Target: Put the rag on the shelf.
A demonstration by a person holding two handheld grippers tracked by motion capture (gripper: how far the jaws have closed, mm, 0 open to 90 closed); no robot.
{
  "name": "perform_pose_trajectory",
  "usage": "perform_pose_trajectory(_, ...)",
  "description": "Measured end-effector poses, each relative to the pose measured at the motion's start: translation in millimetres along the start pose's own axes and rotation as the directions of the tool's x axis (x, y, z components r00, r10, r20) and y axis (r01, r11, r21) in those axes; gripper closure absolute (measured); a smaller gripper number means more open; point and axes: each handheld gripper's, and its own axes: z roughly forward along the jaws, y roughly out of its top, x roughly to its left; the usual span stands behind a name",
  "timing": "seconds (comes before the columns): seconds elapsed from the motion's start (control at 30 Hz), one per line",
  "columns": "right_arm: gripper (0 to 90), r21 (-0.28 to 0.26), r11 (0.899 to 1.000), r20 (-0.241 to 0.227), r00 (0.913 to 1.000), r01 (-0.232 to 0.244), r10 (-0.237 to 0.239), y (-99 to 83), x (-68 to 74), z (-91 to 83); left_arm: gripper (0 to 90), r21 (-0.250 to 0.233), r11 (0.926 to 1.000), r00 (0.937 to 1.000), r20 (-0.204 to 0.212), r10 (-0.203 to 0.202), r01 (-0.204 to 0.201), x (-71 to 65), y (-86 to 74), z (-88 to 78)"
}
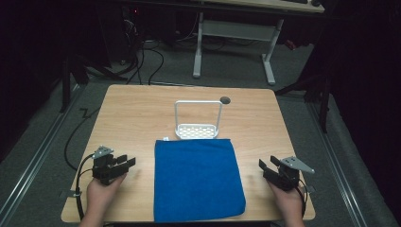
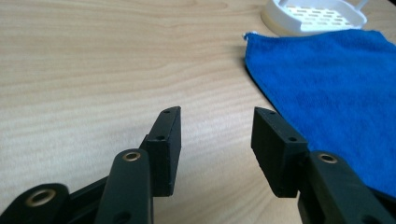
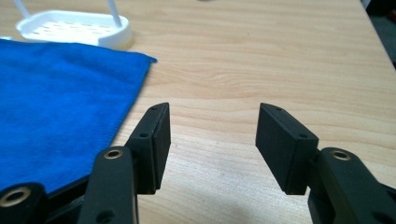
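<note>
Both grippers, left gripper (image 1: 126,162) and right gripper (image 1: 265,166), released, empty; blue cloth (image 1: 196,177) flat between them, untouched.

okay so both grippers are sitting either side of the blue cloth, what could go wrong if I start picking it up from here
1. The blue cloth lies flat on the table, so the open left gripper or right gripper may scrape the wood and miss the thin edge.
2. The white rack stands right at the cloth's far edge; dragging the cloth could nudge or tip it.
3. The near edge seems to overhang the table, so a pull might slide it off.
</note>
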Motion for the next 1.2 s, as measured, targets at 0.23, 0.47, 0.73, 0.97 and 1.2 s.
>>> perform_pose_trajectory(0.23,46.9,0.009,1.000,0.003,0.9999,0.012,-0.012,-1.5,4.5,4.2,52.3,0.010,0.9998,0.9998,0.002,0.019,-0.019,-5.3,-0.2,6.6)
perform_pose_trajectory(0.47,47.8,0.018,1.000,0.006,1.0000,0.006,-0.006,-2.6,3.3,5.7,51.8,0.034,0.9981,0.9985,-0.016,0.052,-0.052,-4.6,-1.9,9.5)
perform_pose_trajectory(0.73,48.3,0.017,1.000,0.005,1.0000,0.002,-0.002,-2.6,2.4,5.6,51.7,0.036,0.9974,0.9976,-0.027,0.063,-0.062,-4.6,-2.2,9.2)
perform_pose_trajectory(0.97,48.8,0.014,1.000,0.007,1.0000,0.005,-0.005,-2.1,2.3,5.2,51.6,0.035,0.9971,0.9970,-0.035,0.069,-0.068,-4.8,-2.2,9.3)
perform_pose_trajectory(1.2,48.8,0.012,1.000,0.006,0.9999,0.010,-0.010,-1.8,2.6,4.9,51.7,0.030,0.9970,0.9962,-0.047,0.073,-0.072,-5.0,-2.3,8.3)
